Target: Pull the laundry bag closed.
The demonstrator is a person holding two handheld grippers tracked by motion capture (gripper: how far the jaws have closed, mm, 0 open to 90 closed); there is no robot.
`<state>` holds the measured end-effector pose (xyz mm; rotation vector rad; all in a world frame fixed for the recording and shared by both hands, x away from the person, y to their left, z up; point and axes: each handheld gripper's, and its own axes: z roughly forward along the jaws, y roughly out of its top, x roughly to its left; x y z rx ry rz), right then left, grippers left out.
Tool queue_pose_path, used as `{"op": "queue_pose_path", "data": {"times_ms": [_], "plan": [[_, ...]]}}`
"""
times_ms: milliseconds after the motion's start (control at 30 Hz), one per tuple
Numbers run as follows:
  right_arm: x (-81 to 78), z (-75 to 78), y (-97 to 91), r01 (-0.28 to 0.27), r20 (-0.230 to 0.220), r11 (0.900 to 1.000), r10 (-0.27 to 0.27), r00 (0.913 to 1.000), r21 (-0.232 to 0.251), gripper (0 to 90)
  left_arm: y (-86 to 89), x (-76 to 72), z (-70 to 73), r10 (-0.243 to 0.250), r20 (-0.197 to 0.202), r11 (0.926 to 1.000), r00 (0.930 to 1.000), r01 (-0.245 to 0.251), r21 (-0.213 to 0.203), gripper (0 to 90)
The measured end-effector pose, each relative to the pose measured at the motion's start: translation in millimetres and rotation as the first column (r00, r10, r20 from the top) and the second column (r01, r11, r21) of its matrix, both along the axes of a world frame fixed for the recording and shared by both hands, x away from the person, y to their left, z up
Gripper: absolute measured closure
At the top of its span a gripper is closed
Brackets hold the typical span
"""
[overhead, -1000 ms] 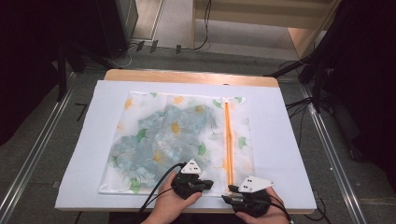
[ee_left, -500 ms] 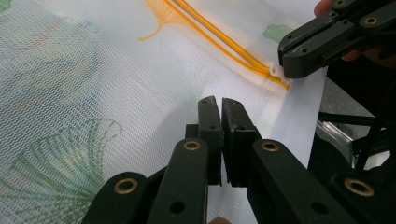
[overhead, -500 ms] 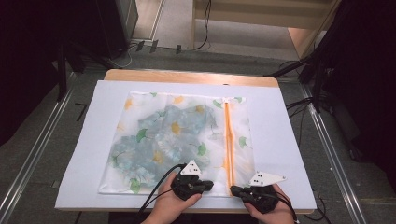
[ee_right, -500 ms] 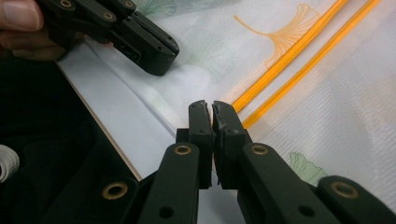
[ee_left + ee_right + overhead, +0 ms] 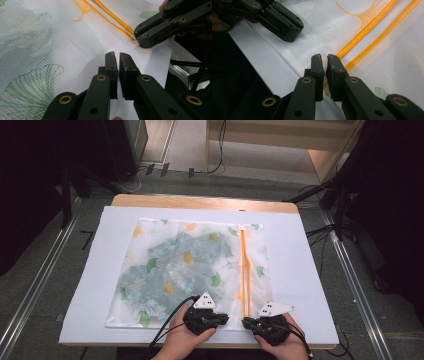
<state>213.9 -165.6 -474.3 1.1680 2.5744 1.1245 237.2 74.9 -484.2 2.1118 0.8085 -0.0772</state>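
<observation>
Left gripper (image 5: 220,319) and right gripper (image 5: 248,322) are held low, side by side, each cupped in a hand; both pairs of fingers (image 5: 111,62) are drawn nearly together, the right just closed.

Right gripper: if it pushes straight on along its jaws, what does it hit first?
Likely the orange zipper of the mesh bag, right at the right gripper tips; depth there is unclear.

The laundry bag (image 5: 185,270) was a fine, see-through white mesh cloth, matt, printed with green and yellow ginkgo leaves. Its orange zipper (image 5: 244,270) looked like smooth woven tape with a small white plastic pull (image 5: 134,43). The table (image 5: 200,201) showed a pale wood edge under a matt white sheet (image 5: 310,270). Both grippers had matt black plastic jaws with brass-coloured rivets.
</observation>
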Motion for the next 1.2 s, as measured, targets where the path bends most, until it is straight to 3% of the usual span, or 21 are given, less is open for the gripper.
{"op": "queue_pose_path", "data": {"times_ms": [167,200,367,533,600,733,800,933,967,1133,1200], "plan": [[0.0,3.8,-3.5,0.017,-0.013,0.9993,-0.016,0.9998,0.034,90.0,0.0,-0.4,0.2,0.0,0.001,1.0,1.0,0.0,0.003,85.8],[1.0,4.4,-9.0,0.028,-0.026,0.9972,-0.026,0.9993,0.069,90.0,0.0,-0.5,0.2,-0.001,0.002,1.0,1.0,0.001,0.002,85.7],[0.5,5.1,-13.5,0.031,-0.032,0.9956,-0.028,0.9991,0.089,90.0,0.0,-0.7,0.2,-0.003,0.004,1.0,1.0,0.003,0.002,85.3],[0.7,-1.0,-11.9,0.019,-0.057,0.9973,-0.015,0.9982,0.071,86.6,-1.8,-2.5,0.8,0.0,0.016,1.0,0.9999,0.0,0.008,85.0],[1.9,-3.1,-8.9,0.012,-0.069,0.9975,-0.007,0.9976,0.07,85.1,-3.5,-1.4,0.8,-0.018,-0.01,0.9998,0.9998,0.018,-0.002,86.2],[-0.6,-0.4,-3.1,-0.012,-0.018,0.9999,0.012,0.9998,0.008,87.6,-13.6,-8.4,4.7,-0.063,-0.006,0.998,0.998,0.064,0.004,85.9],[-0.8,0.8,-1.2,-0.009,-0.013,1.0,0.009,0.9999,-0.001,89.8,-20.5,-11.7,5.6,-0.085,-0.007,0.9963,0.9963,0.085,0.01,84.9],[0.7,0.3,-4.2,0.022,-0.049,0.9988,-0.02,0.9986,0.043,90.0,-29.2,-15.6,4.9,-0.116,0.033,0.9921,0.9927,0.114,0.051,83.3],[1.6,-1.1,-7.7,0.043,-0.075,0.9964,-0.038,0.9964,0.072,90.0,-28.5,-13.4,5.1,-0.107,0.024,0.9929,0.994,0.106,0.055,84.3],[1.9,-1.7,-10.5,0.057,-0.091,0.9938,-0.048,0.9947,0.096,90.0,-30.5,-10.1,3.7,-0.089,0.005,0.9956,0.996,0.089,0.03,84.0],[2.2,-1.9,-10.5,0.059,-0.094,0.9934,-0.05,0.9943,0.098,90.0,-34.6,-11.0,3.3,-0.097,0.011,0.9945,0.9952,0.097,0.04,84.1]]}}
